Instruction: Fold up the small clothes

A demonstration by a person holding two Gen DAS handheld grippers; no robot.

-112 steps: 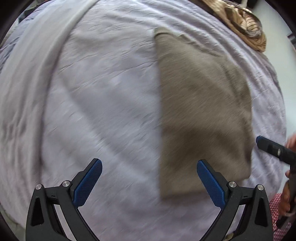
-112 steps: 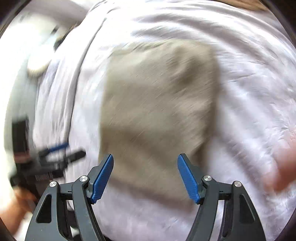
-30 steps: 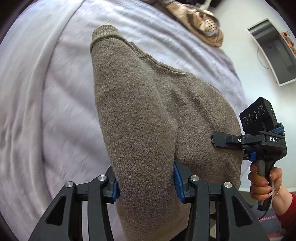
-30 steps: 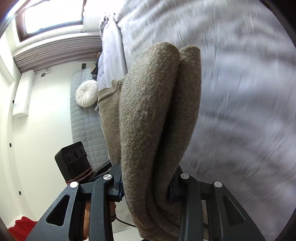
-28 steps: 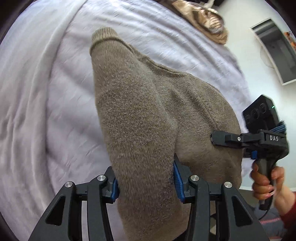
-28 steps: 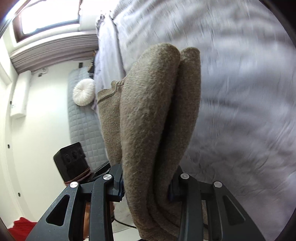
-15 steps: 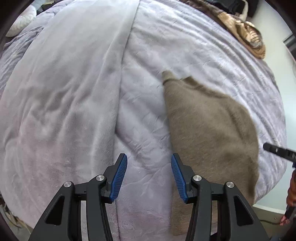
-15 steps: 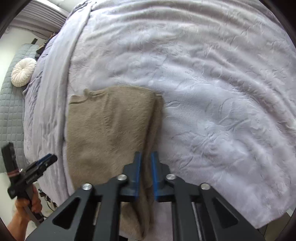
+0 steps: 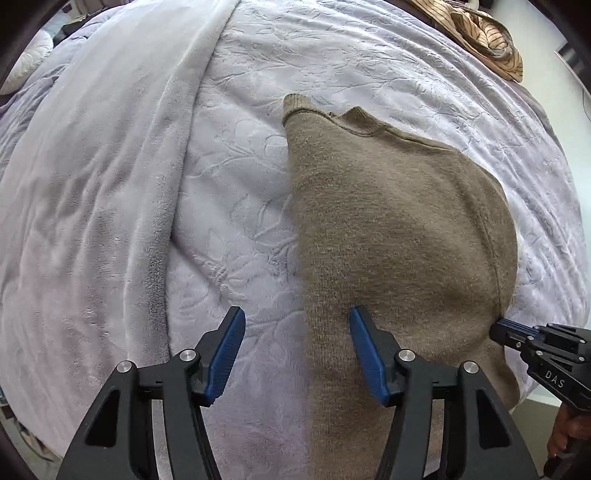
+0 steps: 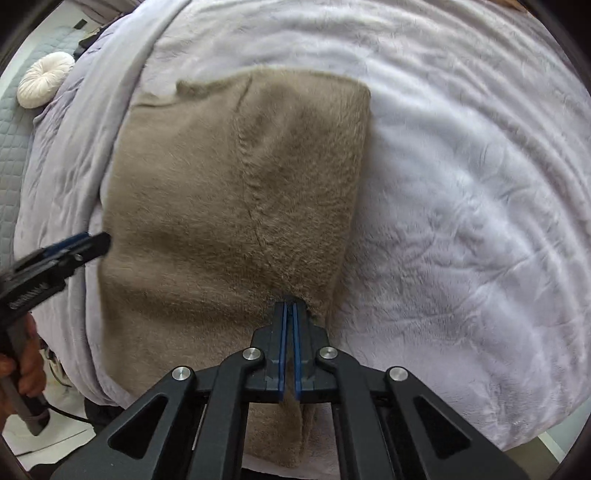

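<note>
The brown knit sweater (image 9: 399,236) is lying on the lavender blanket (image 9: 229,206) near the front edge of the bed, already folded into a rough rectangle, ribbed collar at the far end. There's a seam ridge running down the middle in the right wrist view, and the near end droops over the bed edge a bit.

My right gripper (image 10: 289,314) has its jaws pinched together on a little tuft of the sweater's near right edge. My left gripper (image 9: 295,350) has its jaws spread wide, straddling the left edge of the sweater without gripping anything.

I'd say I'm between folds. The next move probably calls for closing the left one on the near left corner, so both near corners can be carried to the far end together. Thick knit, so it needs a decent bite.

Striped tan fabric (image 9: 484,33) far right, round white cushion (image 10: 44,79) far left.
</note>
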